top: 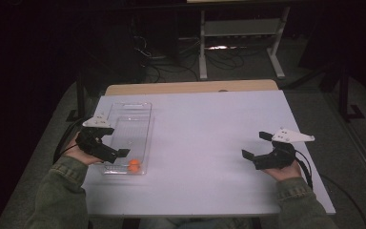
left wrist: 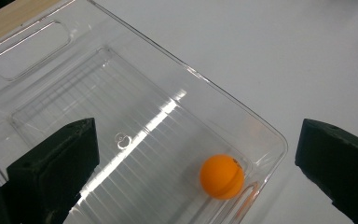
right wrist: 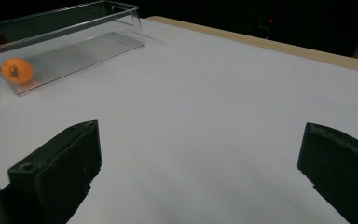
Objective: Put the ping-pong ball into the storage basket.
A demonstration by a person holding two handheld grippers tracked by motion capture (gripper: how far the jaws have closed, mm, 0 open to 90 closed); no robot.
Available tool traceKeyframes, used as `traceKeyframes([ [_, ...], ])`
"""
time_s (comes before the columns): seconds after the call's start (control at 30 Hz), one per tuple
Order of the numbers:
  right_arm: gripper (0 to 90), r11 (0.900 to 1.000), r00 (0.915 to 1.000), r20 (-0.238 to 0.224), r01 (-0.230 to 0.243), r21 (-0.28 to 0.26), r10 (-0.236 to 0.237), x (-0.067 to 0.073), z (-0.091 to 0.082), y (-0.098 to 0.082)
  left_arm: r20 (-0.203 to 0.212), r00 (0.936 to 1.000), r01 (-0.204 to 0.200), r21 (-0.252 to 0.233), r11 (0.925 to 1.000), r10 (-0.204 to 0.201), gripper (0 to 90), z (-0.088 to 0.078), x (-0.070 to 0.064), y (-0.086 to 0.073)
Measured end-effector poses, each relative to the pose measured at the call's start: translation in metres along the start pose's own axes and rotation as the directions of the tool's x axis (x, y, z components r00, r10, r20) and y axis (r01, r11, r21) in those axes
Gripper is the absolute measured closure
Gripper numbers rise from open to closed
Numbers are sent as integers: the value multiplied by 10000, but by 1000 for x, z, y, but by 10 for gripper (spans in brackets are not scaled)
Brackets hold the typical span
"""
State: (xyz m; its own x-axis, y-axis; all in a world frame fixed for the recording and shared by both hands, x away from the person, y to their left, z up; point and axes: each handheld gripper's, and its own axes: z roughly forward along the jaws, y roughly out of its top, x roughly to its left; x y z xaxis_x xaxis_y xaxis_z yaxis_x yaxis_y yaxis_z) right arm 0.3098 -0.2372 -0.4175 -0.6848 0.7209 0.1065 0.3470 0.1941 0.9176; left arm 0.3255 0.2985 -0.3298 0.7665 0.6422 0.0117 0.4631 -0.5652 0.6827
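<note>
My left tongs (top: 114,143) hang wide open over the clear tray (top: 140,114), gripping nothing. The orange ball (top: 134,165) sits in its near corner; its small dark print is too blurred to read. My right tongs (top: 256,145) gape empty, well apart.

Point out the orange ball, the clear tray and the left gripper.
orange ball (left wrist: 222,176): left gripper view, middle of the ball.
clear tray (top: 132,104): high view, far rim.
left gripper (top: 116,146): high view, midway between its open jaws' tips, above the tray.
</note>
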Motion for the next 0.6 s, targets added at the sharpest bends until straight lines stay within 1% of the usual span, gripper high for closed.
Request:
traceKeyframes([
  [0.1, 0, 10000, 10000, 51, 10, -68, -10, 0, -1, 0, -84, 9999, 85, -271, 9996, -87, 0, -2, 0, -5],
  [0.3, 0, 10000, 10000, 7, 8, -12, -8, 0, 0, 0, -240, 9993, 256, -609, 9978, -272, 0, -6, 0, -17],
  [0.43, 0, 10000, 10000, 23, -7, -49, 7, 0, 0, 0, -310, 9984, 448, -1049, 9935, -483, 0, -11, 1, -26],
  [0.5, 0, 10000, 10000, 26, -9, -57, 9, 0, 0, 0, -379, 9981, 442, -1203, 9918, -491, 0, -14, 0, -29],
  [0.53, 0, 10000, 10000, 20, -6, -40, 6, 0, 0, 1, -329, 9981, 478, -1314, 9902, -525, 0, -14, 0, -31],
  [0.6, 0, 10000, 10000, 18, 9, -43, -9, 1, 0, 1, -308, 9984, 416, -1554, 9870, -469, 0, -16, -1, -35],
])
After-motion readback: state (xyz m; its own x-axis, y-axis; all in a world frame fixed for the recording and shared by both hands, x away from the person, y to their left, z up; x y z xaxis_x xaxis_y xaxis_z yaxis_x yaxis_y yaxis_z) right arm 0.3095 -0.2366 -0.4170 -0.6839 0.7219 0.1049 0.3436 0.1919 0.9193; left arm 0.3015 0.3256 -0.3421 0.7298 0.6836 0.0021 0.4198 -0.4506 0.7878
